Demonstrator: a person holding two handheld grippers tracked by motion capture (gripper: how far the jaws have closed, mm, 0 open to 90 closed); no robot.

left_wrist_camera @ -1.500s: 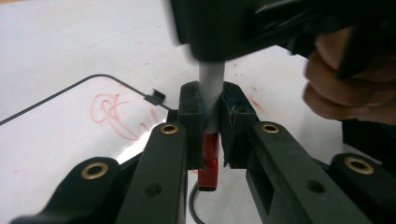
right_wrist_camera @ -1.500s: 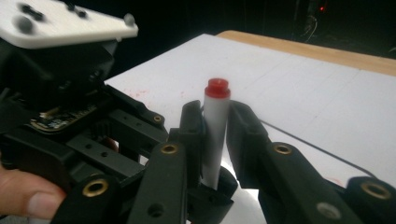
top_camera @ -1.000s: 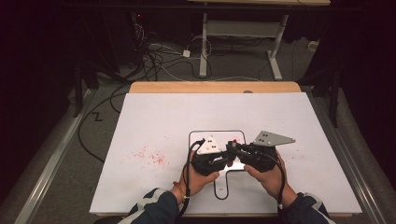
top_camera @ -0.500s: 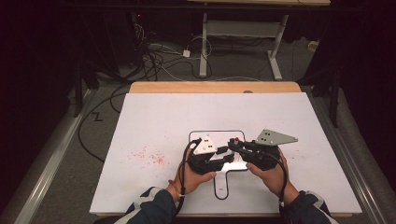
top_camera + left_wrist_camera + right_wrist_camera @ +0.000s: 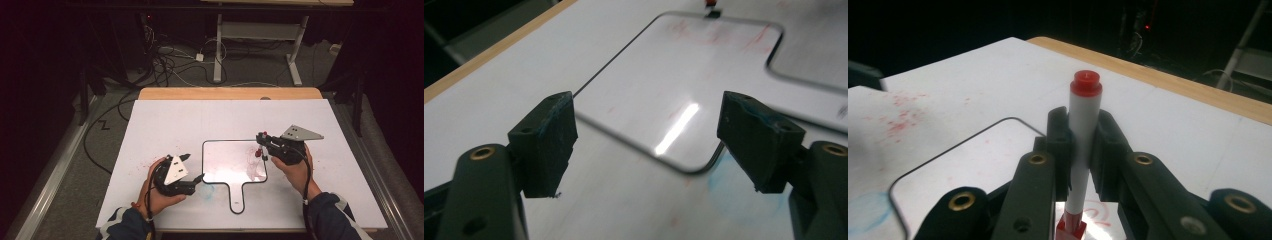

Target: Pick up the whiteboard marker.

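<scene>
Near the table's [image 5: 150, 130] right edge, my right gripper [image 5: 260, 145] clamps the light, slick red marker [image 5: 1083, 145] mid-barrel, probably uncapped; left gripper [image 5: 192, 170] has just opened, empty.

no readable text, labels, brands or numbers anywhere; small whiteboard [image 5: 234, 165] at frame centre carries only red marker scribble [image 5: 254, 159] near its right edge, not legible as letters; red smudges [image 5: 150, 162] and a blue smear [image 5: 207, 192] on the white table cover [image 5: 200, 120], lower left of centre, no characters
</scene>
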